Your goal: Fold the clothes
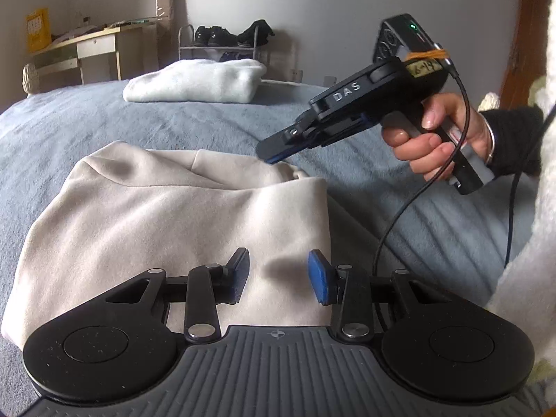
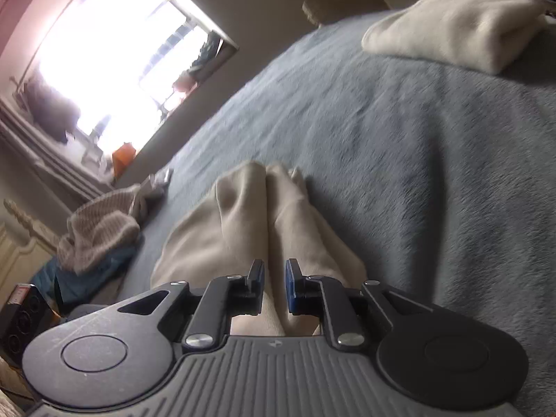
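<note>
Two sets of fingers hover empty, my left gripper [image 1: 278,274] part spread, my right gripper [image 2: 274,286] narrowly apart, over the beige garment [image 1: 180,215] on the bed [image 1: 87,118]; soft, limp cloth, I'd pinch its corners.

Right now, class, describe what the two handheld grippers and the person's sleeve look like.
Both are black with ridged grey bases and blue finger pads. The right gripper bears white "DAS" lettering, a green light, an orange band, a handwritten label and a black cable. The left gripper matches. The sleeve is black.
</note>
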Available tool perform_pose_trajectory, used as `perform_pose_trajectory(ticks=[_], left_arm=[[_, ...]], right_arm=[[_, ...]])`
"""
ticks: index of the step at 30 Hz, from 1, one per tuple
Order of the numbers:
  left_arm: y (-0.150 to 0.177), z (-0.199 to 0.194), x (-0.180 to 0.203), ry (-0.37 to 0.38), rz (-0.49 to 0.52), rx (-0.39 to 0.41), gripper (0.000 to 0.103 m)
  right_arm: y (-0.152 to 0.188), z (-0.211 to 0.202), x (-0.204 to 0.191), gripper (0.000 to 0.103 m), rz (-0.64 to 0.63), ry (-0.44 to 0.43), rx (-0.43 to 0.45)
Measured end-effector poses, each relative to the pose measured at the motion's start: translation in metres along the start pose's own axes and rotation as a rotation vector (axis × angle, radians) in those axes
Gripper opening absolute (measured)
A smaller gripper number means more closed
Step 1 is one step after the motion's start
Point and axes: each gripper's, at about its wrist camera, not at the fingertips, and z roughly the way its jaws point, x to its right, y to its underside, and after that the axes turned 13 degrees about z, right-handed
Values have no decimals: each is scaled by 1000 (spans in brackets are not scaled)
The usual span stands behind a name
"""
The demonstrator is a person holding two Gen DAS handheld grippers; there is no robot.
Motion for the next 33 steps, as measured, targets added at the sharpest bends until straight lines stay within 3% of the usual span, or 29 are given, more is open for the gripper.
perform_pose_trajectory(ticks=[4, 11, 16, 20, 26, 31, 33], left_arm=[[-17, 9, -25, 0, -1, -26, 37], [-46, 47, -59, -50, 54, -85, 37], [-55, 64, -66, -72, 73, -97, 37], [-50, 67, -69, -107, 60, -112, 37], [-53, 60, -72, -170, 60, -115, 37], [-54, 65, -75, -236, 73, -111, 37], [-53, 68, -79, -258, 58, -111, 37]], right_arm=[[-3, -24, 26, 16, 125, 39, 61], [8, -13, 60, 16, 263, -37, 55], [-11, 4, 63, 17, 216, -96, 34], [-38, 32, 59, 30, 123, -149, -10], [-68, 86, 48, 37, 68, -225, -115], [-82, 121, 39, 36, 13, -255, -173], [-86, 129, 34, 24, -30, -294, -191]])
